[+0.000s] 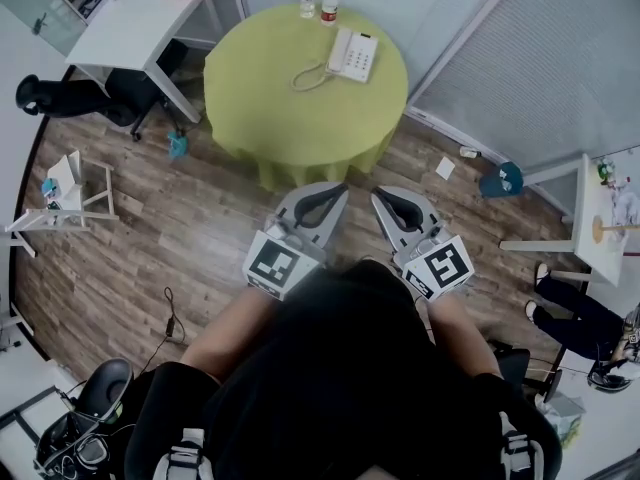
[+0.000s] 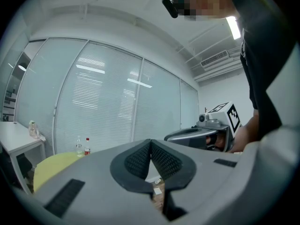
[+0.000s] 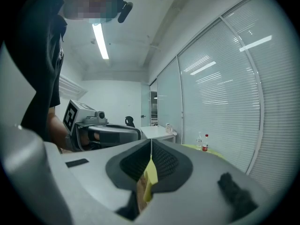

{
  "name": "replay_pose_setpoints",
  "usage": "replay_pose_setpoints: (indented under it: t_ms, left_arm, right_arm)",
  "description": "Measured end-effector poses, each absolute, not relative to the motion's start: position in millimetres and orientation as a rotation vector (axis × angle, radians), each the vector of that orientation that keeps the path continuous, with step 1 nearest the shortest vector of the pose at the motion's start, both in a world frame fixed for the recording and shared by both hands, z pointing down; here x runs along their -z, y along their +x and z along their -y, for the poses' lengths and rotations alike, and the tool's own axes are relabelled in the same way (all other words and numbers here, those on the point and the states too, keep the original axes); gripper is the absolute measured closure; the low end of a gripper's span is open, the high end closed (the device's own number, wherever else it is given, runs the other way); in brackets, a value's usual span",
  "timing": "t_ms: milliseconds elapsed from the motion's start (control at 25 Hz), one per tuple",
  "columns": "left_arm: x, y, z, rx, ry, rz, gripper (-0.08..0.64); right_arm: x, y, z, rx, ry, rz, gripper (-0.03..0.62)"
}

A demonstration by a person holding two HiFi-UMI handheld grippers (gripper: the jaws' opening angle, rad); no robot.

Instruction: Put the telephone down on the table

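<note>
The white telephone [image 1: 352, 56] with its curled cord [image 1: 310, 76] rests on the round table's yellow-green cloth [image 1: 290, 118], far ahead of both grippers. My left gripper [image 1: 338, 188] and right gripper [image 1: 378, 194] are held side by side over the wooden floor, short of the table's near edge. Both point toward the table. In the left gripper view the left gripper [image 2: 151, 142] has its dark pads meeting at the tip, with nothing held. The right gripper [image 3: 151, 144] is likewise shut and empty. The phone is hidden in both gripper views.
Two bottles [image 1: 318, 0] stand at the table's far edge. A white desk [image 1: 130, 28] and a seated person's legs [image 1: 60, 96] are at the upper left. A small white stool [image 1: 70, 188] stands left, another person [image 1: 580, 318] sits right, and a cable [image 1: 170, 318] lies on the floor.
</note>
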State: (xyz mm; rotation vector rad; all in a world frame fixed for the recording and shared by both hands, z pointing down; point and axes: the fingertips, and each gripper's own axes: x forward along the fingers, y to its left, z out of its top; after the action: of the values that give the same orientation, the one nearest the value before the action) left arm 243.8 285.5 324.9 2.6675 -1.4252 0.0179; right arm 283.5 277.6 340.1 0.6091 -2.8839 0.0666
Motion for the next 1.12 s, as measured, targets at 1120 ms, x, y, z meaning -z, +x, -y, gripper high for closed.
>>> replay_pose_setpoints:
  t_ms: [1120]
  left_arm:
    - [-336,185,-166,-0.063,2.585,1.625,0.546]
  right_arm:
    - [-349,221,-152,-0.082,0.451,2.977,0.572]
